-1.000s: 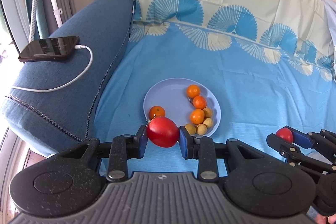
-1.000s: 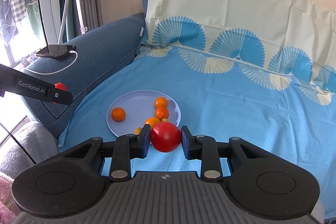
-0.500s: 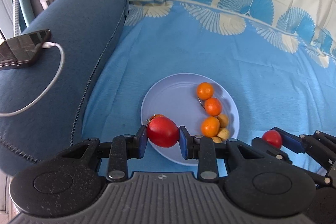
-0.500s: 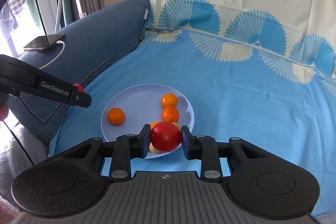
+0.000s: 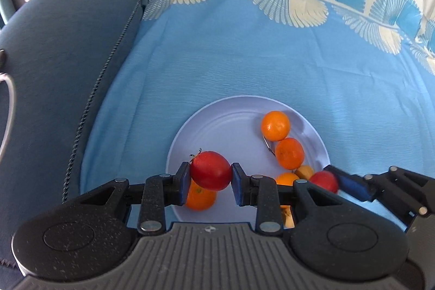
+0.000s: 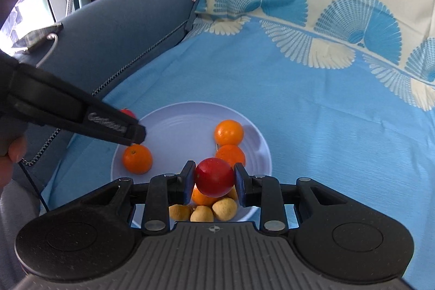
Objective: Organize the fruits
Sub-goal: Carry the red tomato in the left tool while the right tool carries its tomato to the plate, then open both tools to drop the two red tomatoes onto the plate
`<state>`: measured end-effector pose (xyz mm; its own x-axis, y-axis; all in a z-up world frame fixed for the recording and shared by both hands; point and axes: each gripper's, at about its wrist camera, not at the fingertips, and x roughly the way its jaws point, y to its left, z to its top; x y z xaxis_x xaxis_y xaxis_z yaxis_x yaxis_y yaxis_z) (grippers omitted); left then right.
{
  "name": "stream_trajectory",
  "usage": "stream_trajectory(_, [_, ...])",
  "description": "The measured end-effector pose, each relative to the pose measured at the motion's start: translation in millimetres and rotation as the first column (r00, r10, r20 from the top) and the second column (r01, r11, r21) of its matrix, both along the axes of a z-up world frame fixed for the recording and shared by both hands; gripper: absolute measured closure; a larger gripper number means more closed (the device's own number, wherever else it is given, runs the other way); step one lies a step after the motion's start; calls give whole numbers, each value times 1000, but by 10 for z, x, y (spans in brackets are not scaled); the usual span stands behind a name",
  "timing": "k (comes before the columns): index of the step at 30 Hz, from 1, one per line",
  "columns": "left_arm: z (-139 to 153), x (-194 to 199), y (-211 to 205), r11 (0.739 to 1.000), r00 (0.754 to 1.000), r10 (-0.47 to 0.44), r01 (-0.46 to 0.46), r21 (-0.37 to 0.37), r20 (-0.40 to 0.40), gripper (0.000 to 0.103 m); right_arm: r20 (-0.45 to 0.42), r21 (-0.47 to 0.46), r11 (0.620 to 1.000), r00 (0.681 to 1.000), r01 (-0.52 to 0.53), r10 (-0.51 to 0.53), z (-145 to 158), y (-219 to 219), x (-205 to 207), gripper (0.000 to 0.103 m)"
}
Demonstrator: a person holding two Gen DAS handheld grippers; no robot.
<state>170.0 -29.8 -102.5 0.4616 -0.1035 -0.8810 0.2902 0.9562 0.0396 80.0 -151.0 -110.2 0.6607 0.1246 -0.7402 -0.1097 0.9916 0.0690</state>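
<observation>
Each black two-finger gripper, left (image 5: 210, 179) and right (image 6: 214, 182), clamps a round red tomato above the pale lilac plate (image 5: 217, 124) of oranges, where released fruit could roll off

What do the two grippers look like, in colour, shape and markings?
Both the left gripper and the right gripper are black with speckled, round-ended bodies, silver rivets, a ribbed grey base and blue pads. The left one carries blurred pale lettering on its side.
</observation>
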Motion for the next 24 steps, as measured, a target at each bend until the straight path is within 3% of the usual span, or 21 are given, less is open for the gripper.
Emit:
stream_trajectory(7, [-168, 186, -97, 1000, 1000, -16, 17, 25, -19, 68, -12, -13, 999, 999, -40, 40, -156, 112, 210, 71])
stream_trajectory(8, [-170, 197, -99, 999, 1000, -19, 19, 27, -17, 64, -12, -13, 999, 999, -46, 46, -172, 120, 237, 71])
stream_trajectory(9, [-165, 200, -101, 999, 1000, -28, 28, 26, -14, 56, -16, -14, 998, 998, -55, 55, -185, 128, 264, 70])
stream_trajectory(10, [-147, 202, -103, 999, 999, -33, 33, 27, -8, 27, -20, -13, 998, 998, -65, 64, -196, 133, 289, 68])
stream_trajectory(11, [-114, 190, -92, 999, 1000, -25, 25, 23, 11, 4, -22, -15, 997, 997, -69, 69, -197, 136, 300, 54])
stream_trajectory(12, [-68, 161, -71, 1000, 999, -12, 11, 15, 41, 0, -19, -18, 997, 998, -68, 68, -190, 137, 298, 38])
stream_trajectory(14, [12, 100, -50, 1000, 998, -14, 13, 13, 64, 0, -9, -26, 998, 999, -52, 52, -155, 136, 259, 23])
stream_trajectory(17, [72, 34, -42, 999, 999, -16, 14, 37, 38, 0, -20, -20, 999, 999, -25, 25, -94, 106, 150, 17])
stream_trajectory(24, [310, -379, 128, 1000, 999, 19, -19, 12, 38, 0, -36, -15, 998, 998, 53, -54, 181, 50, -318, 5])
